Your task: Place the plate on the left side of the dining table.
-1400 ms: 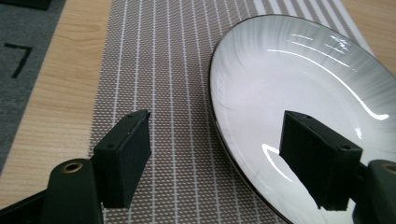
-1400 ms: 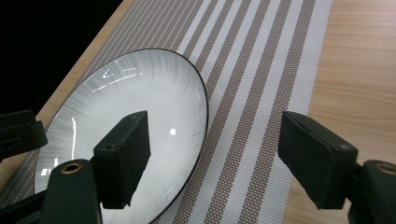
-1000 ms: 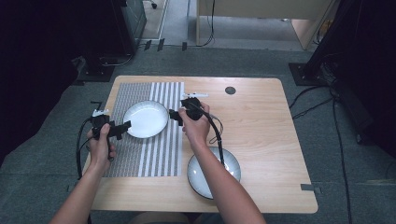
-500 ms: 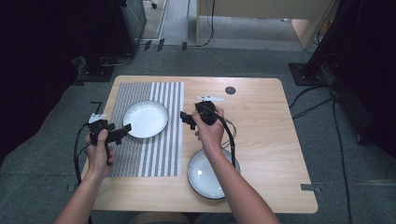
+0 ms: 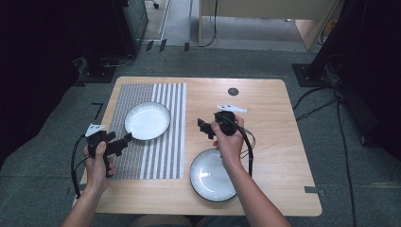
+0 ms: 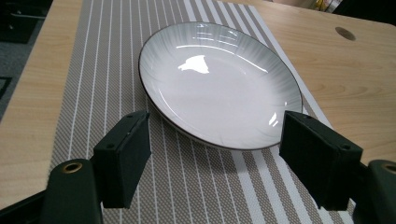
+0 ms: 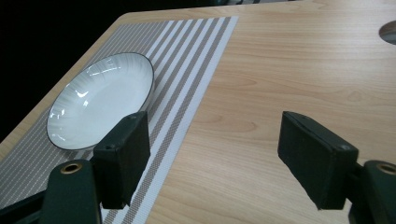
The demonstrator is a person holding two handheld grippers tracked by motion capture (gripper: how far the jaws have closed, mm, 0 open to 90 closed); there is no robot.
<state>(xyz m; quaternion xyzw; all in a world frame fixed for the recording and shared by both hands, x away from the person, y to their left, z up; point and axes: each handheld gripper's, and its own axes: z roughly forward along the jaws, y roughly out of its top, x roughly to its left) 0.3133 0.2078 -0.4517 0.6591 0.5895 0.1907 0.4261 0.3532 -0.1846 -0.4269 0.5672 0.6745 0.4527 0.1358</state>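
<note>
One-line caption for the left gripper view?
Open left gripper faces a white plate on a striped placemat.

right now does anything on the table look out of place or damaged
Nothing stands out. One plate lies flat and whole on the striped mat; the other plate rests on bare wood near the table's front edge, with no spill or crack visible.

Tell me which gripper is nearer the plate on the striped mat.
Left. The left gripper sits open just off the near-left rim of the plate, not touching. The right gripper is open over bare wood, farther off to the plate's right, past the mat.
</note>
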